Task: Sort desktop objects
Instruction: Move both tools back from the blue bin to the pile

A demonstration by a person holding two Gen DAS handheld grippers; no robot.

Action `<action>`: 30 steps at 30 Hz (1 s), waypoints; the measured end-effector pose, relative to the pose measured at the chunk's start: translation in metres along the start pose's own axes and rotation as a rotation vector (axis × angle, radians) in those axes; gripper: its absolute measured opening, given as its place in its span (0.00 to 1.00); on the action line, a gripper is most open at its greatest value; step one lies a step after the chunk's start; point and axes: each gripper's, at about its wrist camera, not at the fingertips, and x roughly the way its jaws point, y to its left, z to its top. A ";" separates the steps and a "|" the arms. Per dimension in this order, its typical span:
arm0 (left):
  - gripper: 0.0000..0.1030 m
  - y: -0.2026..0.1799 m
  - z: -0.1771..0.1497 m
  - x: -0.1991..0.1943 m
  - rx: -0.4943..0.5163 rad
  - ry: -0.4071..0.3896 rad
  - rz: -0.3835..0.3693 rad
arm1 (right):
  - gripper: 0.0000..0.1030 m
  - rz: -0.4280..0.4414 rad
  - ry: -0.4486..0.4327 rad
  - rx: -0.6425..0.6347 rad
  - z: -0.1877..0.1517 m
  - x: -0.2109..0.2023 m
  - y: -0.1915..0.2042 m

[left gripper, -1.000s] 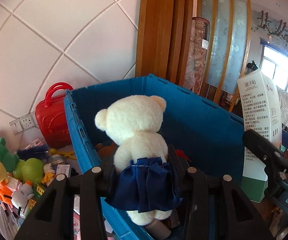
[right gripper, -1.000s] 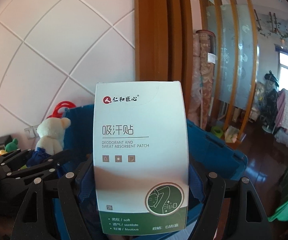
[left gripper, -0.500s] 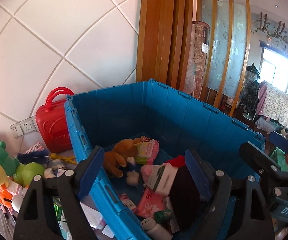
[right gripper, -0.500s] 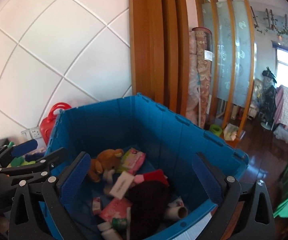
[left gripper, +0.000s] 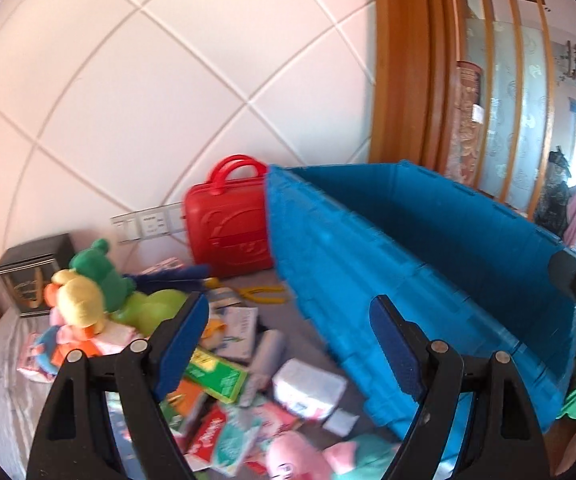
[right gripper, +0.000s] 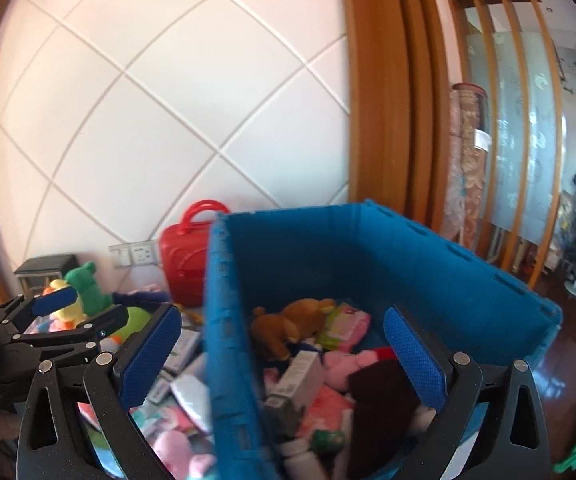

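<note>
My left gripper point(left gripper: 288, 320) is open and holds nothing; it hangs over a heap of items on the grey desk point(left gripper: 4, 380), just left of the blue bin point(left gripper: 367, 280). Under it lie a white packet point(left gripper: 307, 390), a green box point(left gripper: 216, 372) and a pink plush point(left gripper: 291, 456). My right gripper point(right gripper: 284, 324) is open too, and its jaws straddle the left wall of the blue bin point(right gripper: 224, 320). Inside the bin are a brown plush bear point(right gripper: 288, 324), a white carton point(right gripper: 295, 380) and a pink plush point(right gripper: 347, 364). The left gripper point(right gripper: 60, 312) also shows at the left edge of the right wrist view.
A red case point(left gripper: 228, 228) stands against the tiled wall behind the bin's corner. Green plush point(left gripper: 104, 272) and yellow plush point(left gripper: 80, 300) sit at the back left beside a dark box point(left gripper: 34, 276). Yellow pliers point(left gripper: 264, 292) lie near the bin. Wall sockets point(left gripper: 148, 224) are behind.
The white bear has left my left jaws and the patch box my right jaws; both grippers opened. The left swung left from the bin to the desk heap; the right shifted left too.
</note>
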 end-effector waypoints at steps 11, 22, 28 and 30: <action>0.80 0.113 -0.107 -0.058 -0.052 0.020 0.186 | 1.00 0.178 0.080 -0.087 -0.092 -0.011 0.125; 0.80 0.170 -0.234 -0.079 -0.081 0.114 0.267 | 1.00 0.224 0.242 -0.139 -0.204 0.012 0.174; 0.80 0.192 -0.279 -0.082 -0.093 0.165 0.305 | 1.00 0.292 0.303 -0.149 -0.244 0.007 0.191; 0.80 0.199 -0.289 -0.085 -0.103 0.167 0.310 | 1.00 0.302 0.340 -0.171 -0.262 0.008 0.202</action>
